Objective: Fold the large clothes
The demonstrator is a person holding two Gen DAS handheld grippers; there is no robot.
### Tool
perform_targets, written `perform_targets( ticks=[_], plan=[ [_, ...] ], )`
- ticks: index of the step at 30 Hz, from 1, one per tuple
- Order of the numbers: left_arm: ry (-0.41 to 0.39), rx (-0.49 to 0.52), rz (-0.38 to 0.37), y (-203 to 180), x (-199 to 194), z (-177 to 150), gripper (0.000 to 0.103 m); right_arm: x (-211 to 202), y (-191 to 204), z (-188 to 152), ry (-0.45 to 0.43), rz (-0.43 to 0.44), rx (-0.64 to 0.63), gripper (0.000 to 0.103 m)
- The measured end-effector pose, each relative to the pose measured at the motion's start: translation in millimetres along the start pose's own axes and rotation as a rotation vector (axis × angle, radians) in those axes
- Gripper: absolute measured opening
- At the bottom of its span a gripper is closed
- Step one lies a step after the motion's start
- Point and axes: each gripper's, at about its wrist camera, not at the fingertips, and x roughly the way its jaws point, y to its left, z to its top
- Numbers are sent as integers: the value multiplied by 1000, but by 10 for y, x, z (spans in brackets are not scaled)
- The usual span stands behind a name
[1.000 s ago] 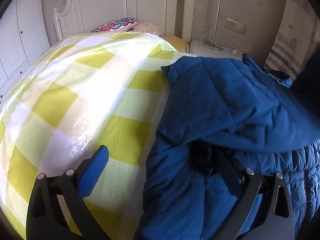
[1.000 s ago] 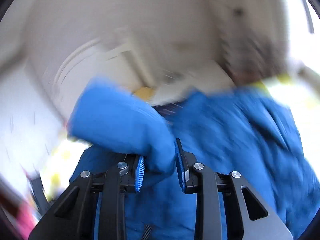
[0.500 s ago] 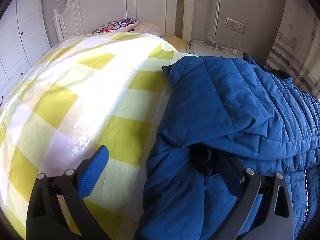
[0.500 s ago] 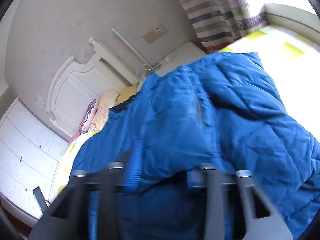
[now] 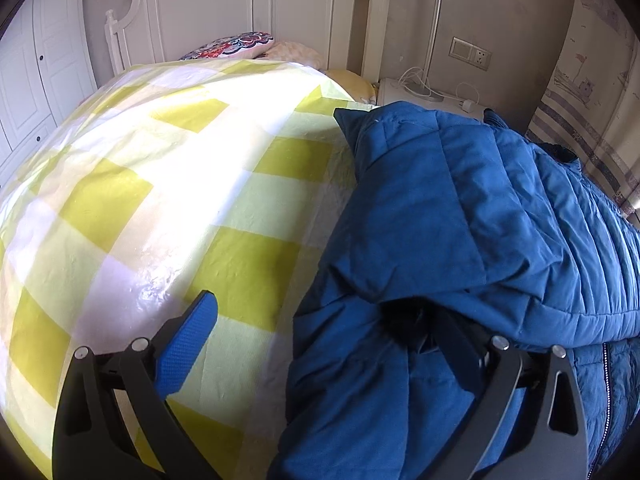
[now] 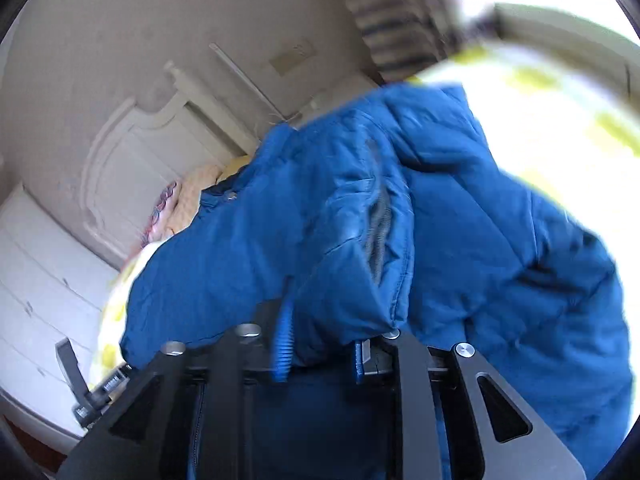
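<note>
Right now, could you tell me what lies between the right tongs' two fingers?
A fold of the blue jacket, pinched by the right tongs, in the right wrist view.

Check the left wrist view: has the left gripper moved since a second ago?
No. The left gripper stays put: the white headboard and wall socket sit where they did, and its jaws are spread wide.

jacket (image 5: 460,208): blue, quilted | bed cover (image 5: 140,184): yellow-white check | headboard (image 5: 240,12): white | pillow (image 5: 232,45): red-blue pattern | curtain (image 5: 580,120): striped | finger pads (image 5: 186,350): blue
</note>
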Motion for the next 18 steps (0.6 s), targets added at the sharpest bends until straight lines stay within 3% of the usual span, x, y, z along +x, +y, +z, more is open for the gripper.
perform_targets(
  ticks=[2, 3, 6, 8, 13, 16, 18],
  plan=[
    [2, -4, -4, 10, 0, 1, 101, -132, 27, 9, 3, -6, 21, 48],
    [3, -5, -5, 14, 4, 5, 101, -278, 53, 17, -36, -41, 17, 50],
    [4, -5, -4, 15, -1, -2, 101, -799, 186, -12, -298, -177, -67, 50],
    [4, -2, 0, 11, -5, -6, 101, -899, 354, 23, -345, -202, -162, 50],
    [0, -3, 1, 10, -14, 3, 101, -438, 714, 131, -189, -196, -362, 49],
    [-8, -7, -5, 27, -40, -6, 101, 35, 647, 41, -50, -292, -375, 50],
    [-1, 15, -22, 17, -88, -42, 101, 211, 610, -60, -63, -328, -416, 50]
  ],
)
